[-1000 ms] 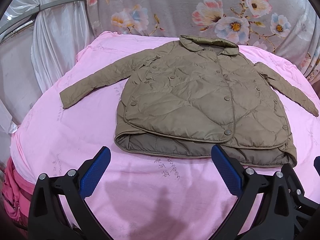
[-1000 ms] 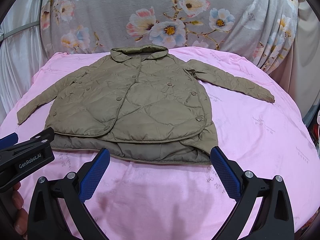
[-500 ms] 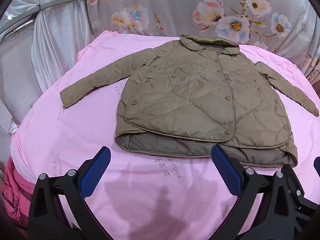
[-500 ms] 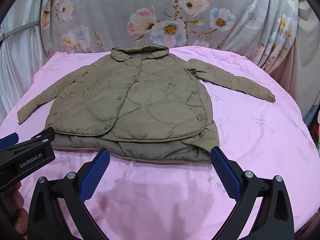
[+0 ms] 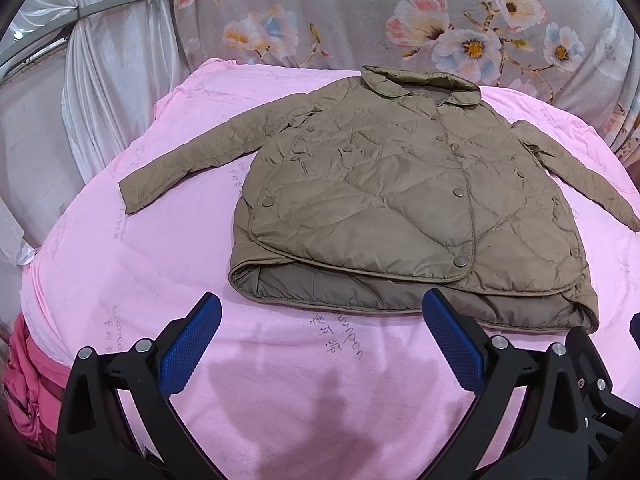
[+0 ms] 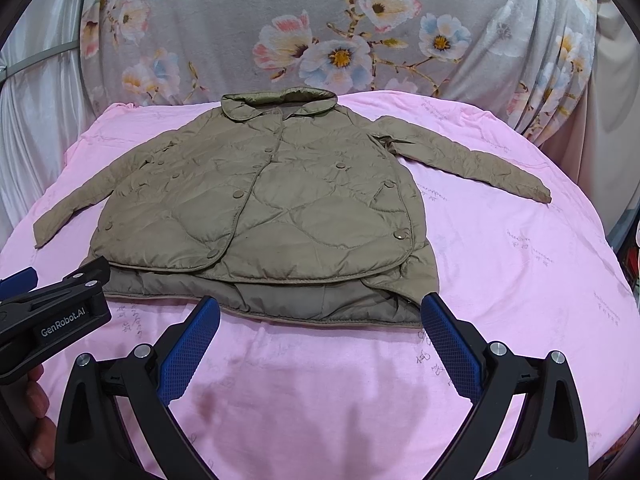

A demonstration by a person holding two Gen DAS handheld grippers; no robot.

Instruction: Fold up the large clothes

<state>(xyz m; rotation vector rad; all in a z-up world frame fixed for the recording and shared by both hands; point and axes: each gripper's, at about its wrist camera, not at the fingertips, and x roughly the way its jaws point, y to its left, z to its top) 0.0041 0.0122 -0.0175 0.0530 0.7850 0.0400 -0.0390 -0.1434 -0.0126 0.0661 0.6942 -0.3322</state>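
A khaki quilted jacket point(image 5: 400, 200) lies flat, front up, on a pink sheet point(image 5: 140, 260), collar at the far side, both sleeves spread outward. It also shows in the right wrist view point(image 6: 272, 208). My left gripper point(image 5: 320, 340) is open and empty, hovering just short of the jacket's near hem. My right gripper point(image 6: 320, 340) is open and empty, also just short of the hem. The left gripper's body point(image 6: 52, 312) shows at the left edge of the right wrist view, next to the hem's left corner.
The pink sheet point(image 6: 520, 280) covers a rounded table. A grey floral cloth point(image 6: 340, 40) hangs behind it. White curtain point(image 5: 100, 100) hangs at the left. Crumpled pink-red fabric point(image 5: 24, 380) lies below the table's left edge.
Both views have shifted very slightly; the jacket sits a touch lower and nearer. Both grippers stay open and empty.
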